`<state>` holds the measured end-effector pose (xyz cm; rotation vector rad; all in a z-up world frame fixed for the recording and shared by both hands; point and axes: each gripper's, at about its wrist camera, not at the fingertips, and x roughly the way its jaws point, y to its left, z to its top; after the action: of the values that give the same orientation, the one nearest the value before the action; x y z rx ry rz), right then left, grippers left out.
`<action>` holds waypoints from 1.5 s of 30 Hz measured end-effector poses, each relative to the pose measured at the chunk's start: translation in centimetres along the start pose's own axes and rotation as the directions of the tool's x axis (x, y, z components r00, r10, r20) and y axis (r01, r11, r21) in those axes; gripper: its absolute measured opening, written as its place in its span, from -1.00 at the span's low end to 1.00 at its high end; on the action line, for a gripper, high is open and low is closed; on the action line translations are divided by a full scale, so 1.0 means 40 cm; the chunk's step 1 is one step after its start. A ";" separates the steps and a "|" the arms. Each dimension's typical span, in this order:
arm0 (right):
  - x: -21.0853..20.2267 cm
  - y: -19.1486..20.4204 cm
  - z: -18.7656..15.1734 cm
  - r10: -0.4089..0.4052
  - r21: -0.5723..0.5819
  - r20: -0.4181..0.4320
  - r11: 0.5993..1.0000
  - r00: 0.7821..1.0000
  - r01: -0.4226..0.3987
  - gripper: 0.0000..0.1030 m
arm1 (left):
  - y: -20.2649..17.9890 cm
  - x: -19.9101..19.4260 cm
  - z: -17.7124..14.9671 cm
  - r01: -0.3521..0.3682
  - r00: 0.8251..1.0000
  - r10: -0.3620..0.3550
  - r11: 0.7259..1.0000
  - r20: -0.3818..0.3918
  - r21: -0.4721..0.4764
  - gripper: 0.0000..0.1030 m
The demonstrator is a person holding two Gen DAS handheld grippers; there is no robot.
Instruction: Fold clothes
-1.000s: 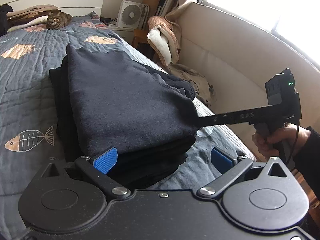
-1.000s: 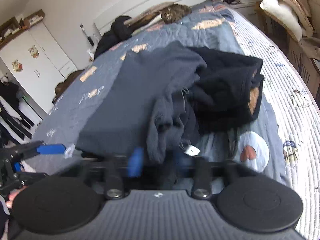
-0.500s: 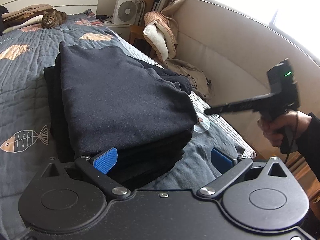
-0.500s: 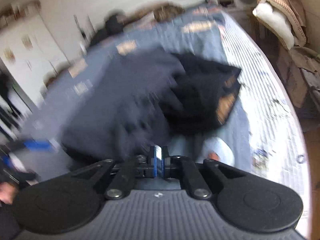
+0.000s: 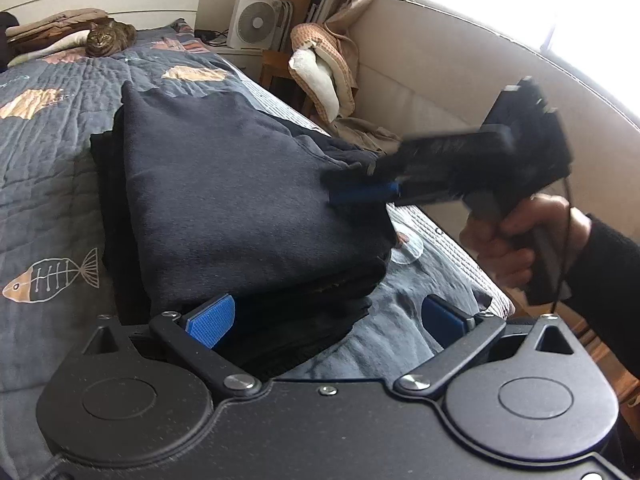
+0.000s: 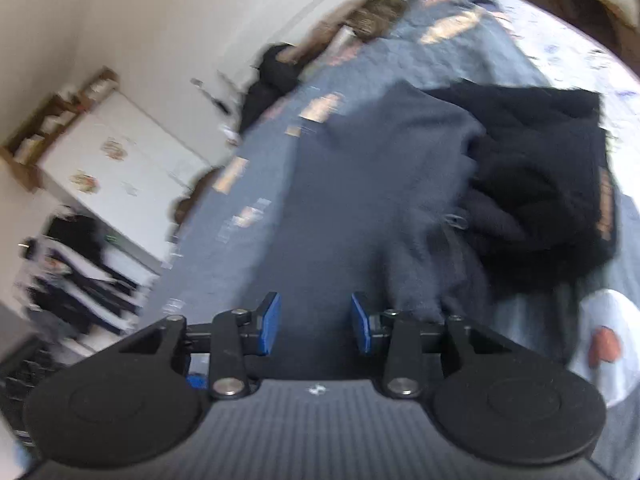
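- Centrally, a folded navy sweatshirt [image 5: 240,192] is lying atop a dark stack of clothes [image 5: 304,316] near the bed's [image 5: 52,184] right edge.
- Right gripper [image 6: 316,322] is opening above it, grasping nothing.
- Left gripper [image 5: 326,320] is gaping wide at the stack's near end, empty.

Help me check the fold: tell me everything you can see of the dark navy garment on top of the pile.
The navy garment looks like soft fleece, folded into a thick, smooth-topped slab. It lies on black clothes, on the fish-print quilt. Its right side bunches loosely. The right gripper hovers at that edge, jaws opening, nothing between them.
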<state>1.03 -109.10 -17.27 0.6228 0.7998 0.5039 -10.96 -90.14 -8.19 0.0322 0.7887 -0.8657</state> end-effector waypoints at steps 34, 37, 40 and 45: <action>-0.013 0.078 -0.105 -0.116 -0.048 0.031 0.992 0.993 0.118 -0.26 | 0.044 -0.077 0.005 -0.127 0.990 0.131 0.989 0.048 -0.074 0.99; -0.038 0.132 -0.104 -0.217 -0.118 0.076 0.967 0.973 0.225 -0.23 | 0.040 -0.081 0.015 -0.129 0.990 0.133 0.988 0.051 -0.080 0.99; -0.063 0.166 -0.080 -0.234 -0.142 0.122 0.958 0.965 0.250 -0.18 | 0.035 -0.099 0.033 -0.151 0.985 0.156 0.987 0.077 -0.062 0.99; -0.075 0.183 0.043 -0.186 -0.156 0.146 0.965 0.972 0.208 -0.17 | 0.053 -0.133 0.053 -0.123 0.984 0.133 0.988 0.122 -0.089 0.99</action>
<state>-0.73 -106.32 -9.86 0.4073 0.6785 0.3410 -10.30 -85.86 -3.89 -0.0437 0.6937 -0.7061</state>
